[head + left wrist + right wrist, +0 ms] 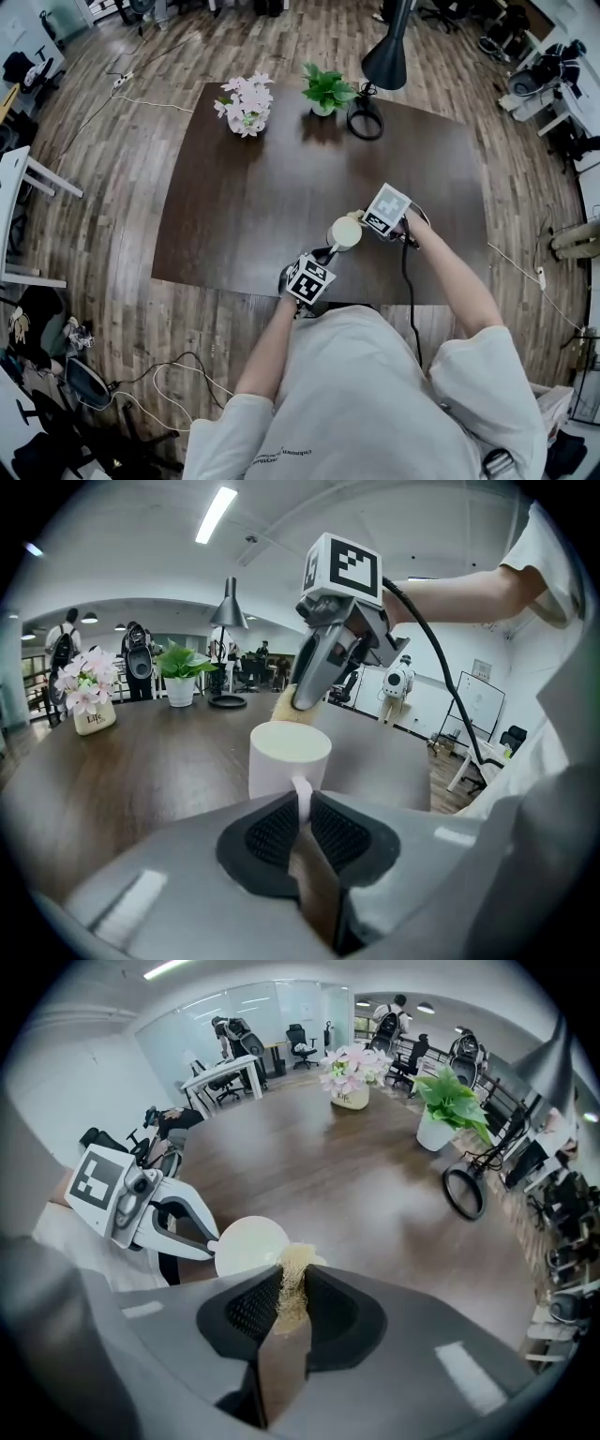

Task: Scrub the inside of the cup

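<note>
Head view: a person stands at the front edge of a dark wooden desk point(234, 206). A white cup point(344, 232) sits between the left gripper point(327, 252) and the right gripper point(360, 221), close to that edge. It is not clear whether the cup rests on the desk or is held above it.

Left gripper view: the jaws are pinched tight on the cup's thin handle point(300, 794). The right gripper reaches in from beyond the cup. Its straw-coloured scrub pad point(284, 708) is at the far rim and does not appear to be inside.

Right gripper view: the jaws are clamped on the fibrous pad, whose tip is at the cup's rim.

Risks: the cup is held only by its narrow handle, so hard scrubbing could twist it in the jaws or pull it free. This close to the front edge, it could fall to the floor. The soft pad could also slip out of the jaws.
</note>
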{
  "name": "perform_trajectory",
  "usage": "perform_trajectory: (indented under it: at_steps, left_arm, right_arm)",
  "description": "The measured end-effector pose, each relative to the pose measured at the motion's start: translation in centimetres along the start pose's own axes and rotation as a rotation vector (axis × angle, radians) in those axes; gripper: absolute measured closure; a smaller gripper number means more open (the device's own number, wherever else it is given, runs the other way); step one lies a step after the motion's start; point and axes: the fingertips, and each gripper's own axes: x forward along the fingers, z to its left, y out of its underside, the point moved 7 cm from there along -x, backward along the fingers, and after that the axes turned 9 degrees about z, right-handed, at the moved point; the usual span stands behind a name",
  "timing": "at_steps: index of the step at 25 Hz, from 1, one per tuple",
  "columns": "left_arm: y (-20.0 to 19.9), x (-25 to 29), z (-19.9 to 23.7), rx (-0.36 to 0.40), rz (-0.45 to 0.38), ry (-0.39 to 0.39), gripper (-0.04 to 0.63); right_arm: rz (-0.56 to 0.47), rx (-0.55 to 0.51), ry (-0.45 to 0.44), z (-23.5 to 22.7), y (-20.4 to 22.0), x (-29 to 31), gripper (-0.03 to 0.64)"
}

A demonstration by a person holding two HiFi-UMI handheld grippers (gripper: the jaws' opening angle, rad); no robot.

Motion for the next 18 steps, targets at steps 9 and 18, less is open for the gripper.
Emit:
perform_trajectory:
  at_steps: [9, 18]
  left_arm:
    - [0.0, -0.1, -0.1, 0.005, 0.009, 0.005, 0.554]
    - [-0.1, 0.1, 0.1, 0.009, 0.011, 0.014, 0.554]
  right_arm:
    - [0.104, -0.018, -0.089, 0.3, 0.9, 0.7, 0.525]
    - [0.139, -0.017, -0.114, 1.1, 1.7, 1.2, 0.525]
